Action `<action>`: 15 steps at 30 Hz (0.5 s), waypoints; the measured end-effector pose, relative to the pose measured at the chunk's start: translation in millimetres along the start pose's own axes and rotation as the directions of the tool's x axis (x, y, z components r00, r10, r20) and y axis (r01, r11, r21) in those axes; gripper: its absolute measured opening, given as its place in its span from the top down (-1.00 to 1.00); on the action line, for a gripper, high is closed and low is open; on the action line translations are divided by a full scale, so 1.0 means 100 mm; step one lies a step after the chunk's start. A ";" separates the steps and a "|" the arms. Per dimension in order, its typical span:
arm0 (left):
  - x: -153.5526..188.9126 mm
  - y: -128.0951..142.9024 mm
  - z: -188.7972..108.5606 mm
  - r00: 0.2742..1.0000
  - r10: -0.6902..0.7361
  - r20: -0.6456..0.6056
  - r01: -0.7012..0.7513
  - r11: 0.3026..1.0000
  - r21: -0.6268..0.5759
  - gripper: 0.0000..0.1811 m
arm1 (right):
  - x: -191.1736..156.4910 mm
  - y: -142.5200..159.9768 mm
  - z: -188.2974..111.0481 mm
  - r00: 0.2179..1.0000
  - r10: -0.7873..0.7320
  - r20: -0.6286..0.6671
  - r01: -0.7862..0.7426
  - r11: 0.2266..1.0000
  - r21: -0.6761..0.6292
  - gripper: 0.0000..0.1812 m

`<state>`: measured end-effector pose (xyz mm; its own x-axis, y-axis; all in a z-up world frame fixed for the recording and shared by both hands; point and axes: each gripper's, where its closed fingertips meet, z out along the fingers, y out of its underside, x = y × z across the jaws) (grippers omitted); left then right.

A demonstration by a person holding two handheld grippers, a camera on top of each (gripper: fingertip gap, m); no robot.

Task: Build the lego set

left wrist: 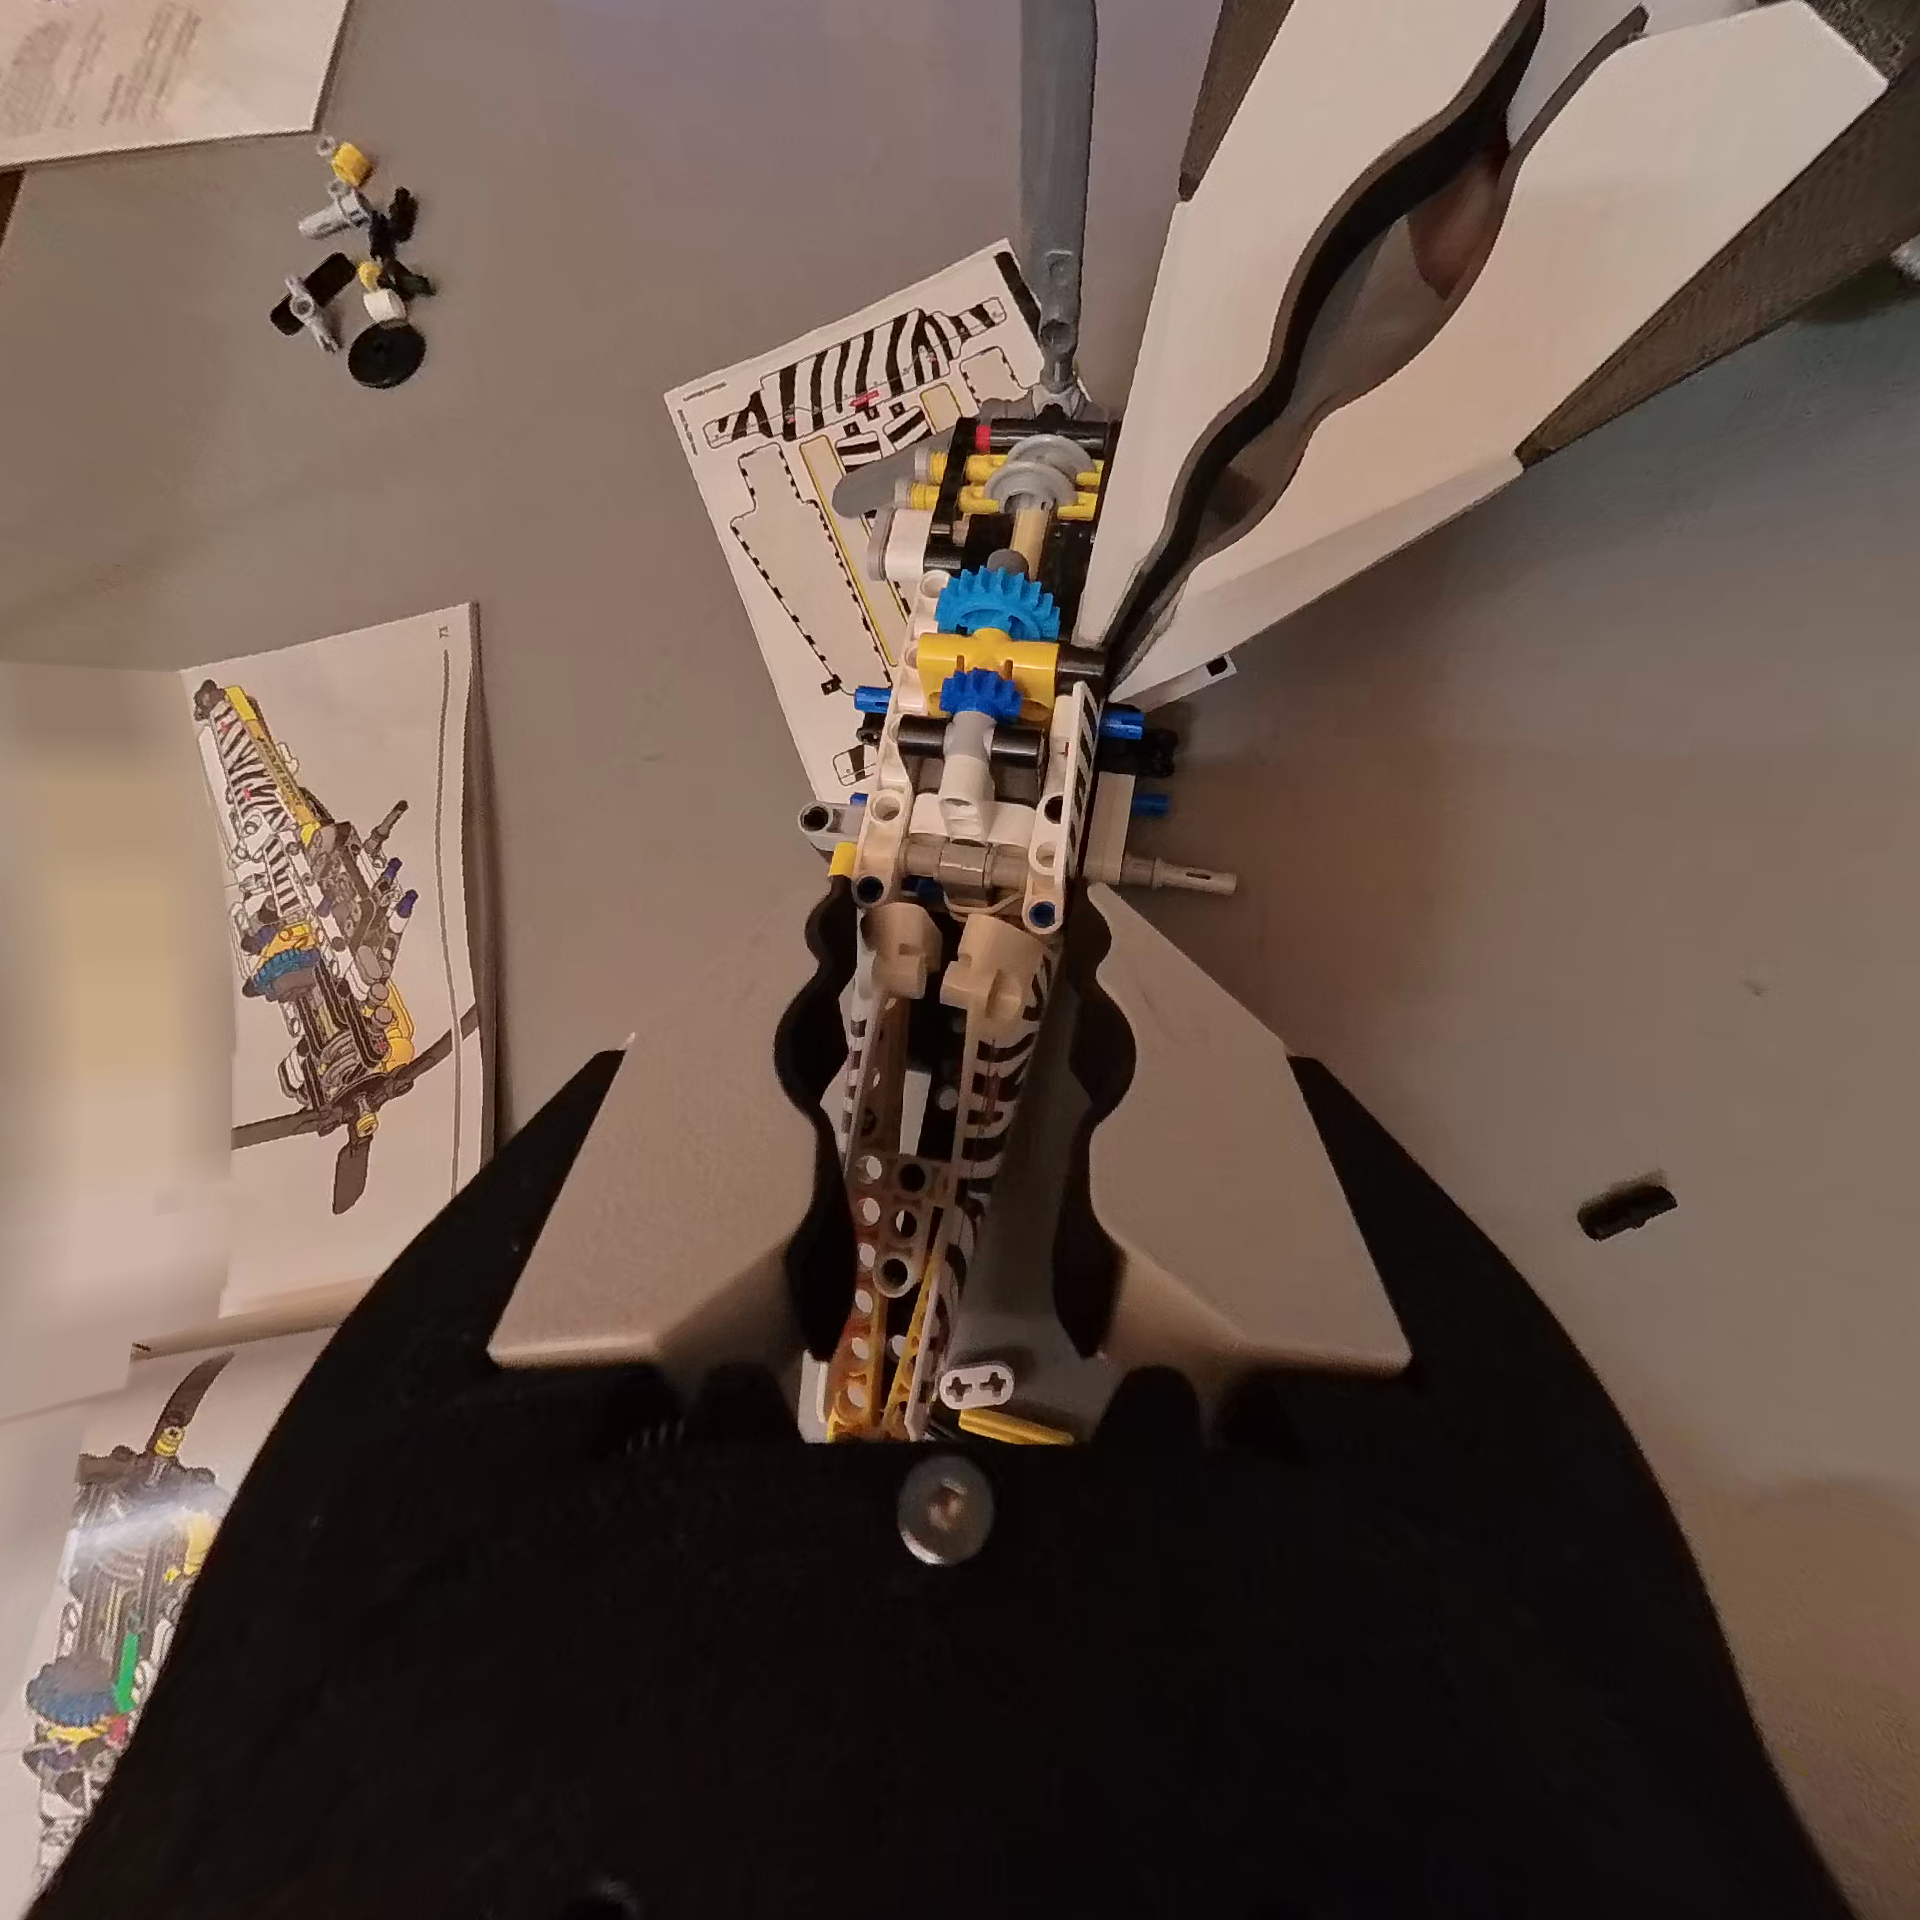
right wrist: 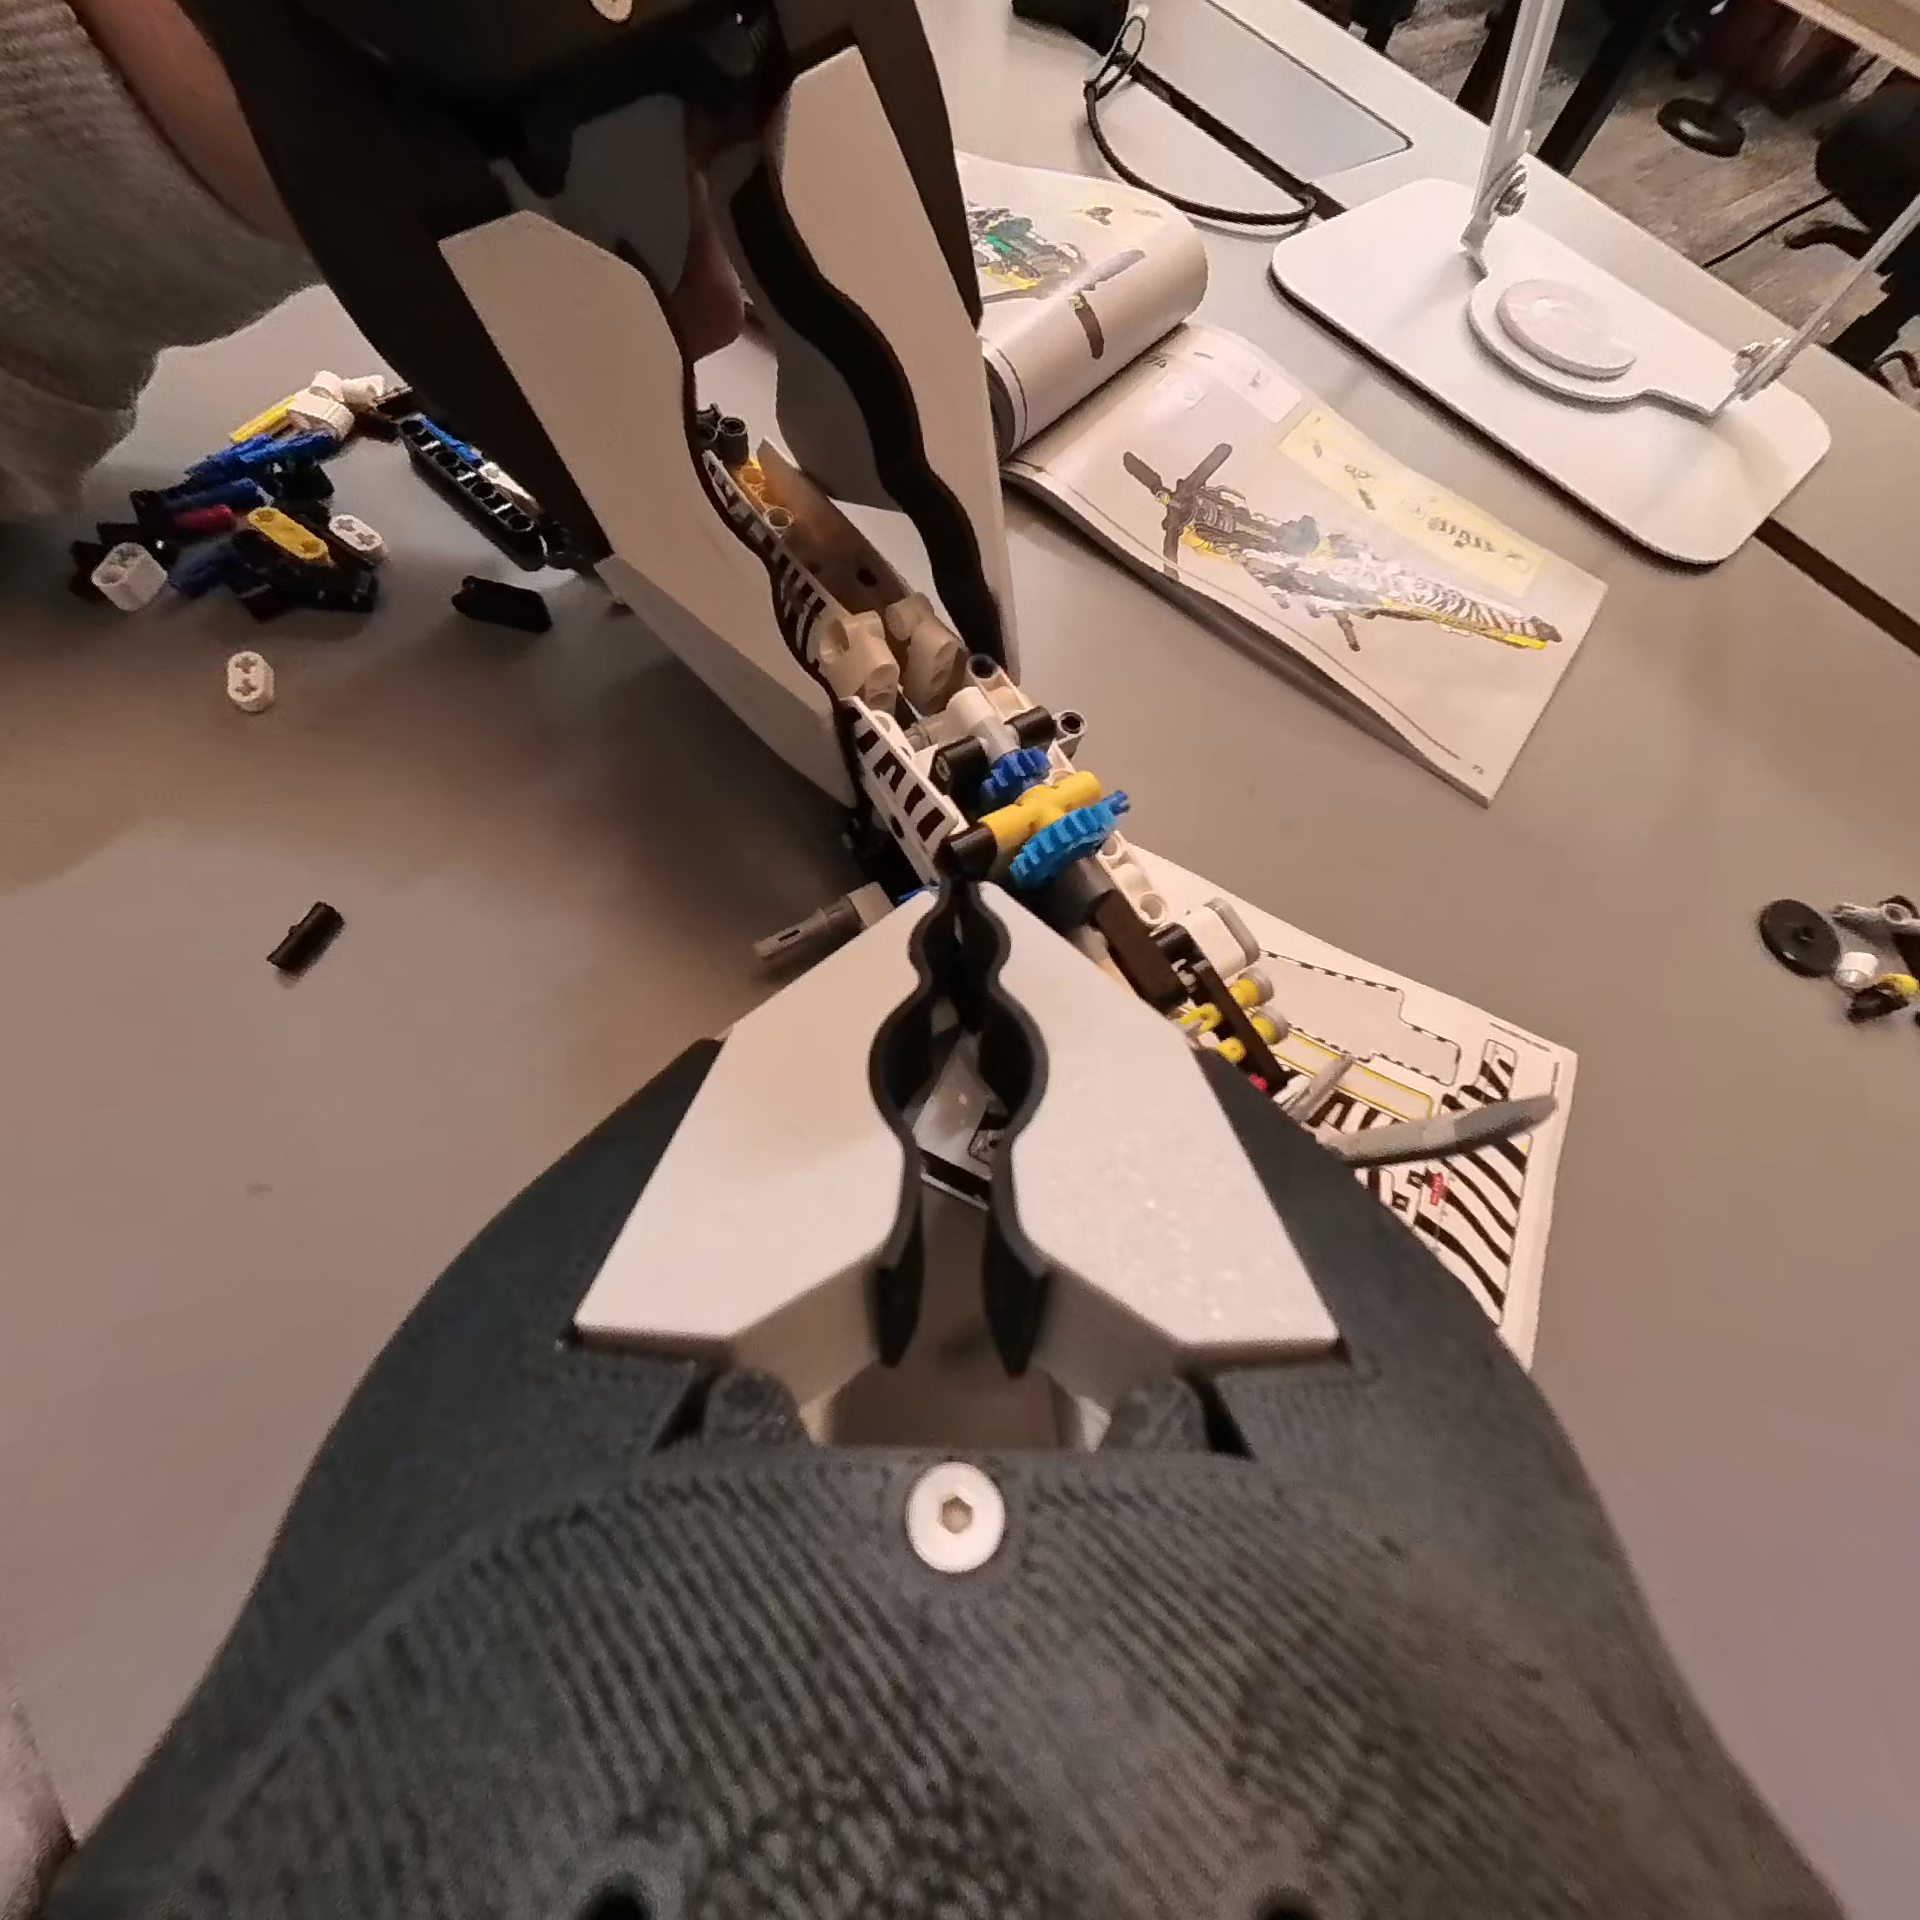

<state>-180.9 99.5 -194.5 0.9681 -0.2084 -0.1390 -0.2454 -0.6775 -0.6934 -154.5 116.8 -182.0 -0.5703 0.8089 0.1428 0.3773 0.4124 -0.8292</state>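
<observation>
Two grippers engaged on model [left wrist: 977, 727]: left gripper [left wrist: 951, 987] clamped on striped tail; right gripper [right wrist: 961, 894] pinched shut on black pin at gear end. Model held over sticker sheet [left wrist: 790, 499] on table [left wrist: 1507, 831]; booklet [right wrist: 1330, 551], loose parts [right wrist: 229, 530] nearby.

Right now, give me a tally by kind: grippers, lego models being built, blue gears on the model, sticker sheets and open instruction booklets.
Grippers: 2, the left gripper and the right gripper
Lego model: 1
Blue gears on it: 2, the large gear and the small gear
Sticker sheet: 1
Instruction booklet: 1
Total: 7
</observation>
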 end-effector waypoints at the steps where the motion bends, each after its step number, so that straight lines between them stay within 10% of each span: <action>1: 0.00 0.00 0.00 1.000 -0.001 0.000 0.001 1.000 0.000 0.58 | 0.00 0.00 0.00 1.000 -0.002 -0.002 0.002 1.000 0.001 1.00; 15: -0.01 0.02 0.01 0.998 0.054 0.042 -0.053 0.998 -0.020 0.54 | 0.05 0.00 0.00 1.000 0.021 -0.006 -0.021 0.999 0.032 1.00</action>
<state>-182.5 99.1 -195.9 0.9547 -0.2150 -0.2057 -0.2975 -0.6792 -0.6710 -157.8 120.6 -181.3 -0.5581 0.8199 0.1281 0.3661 0.3818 -0.8487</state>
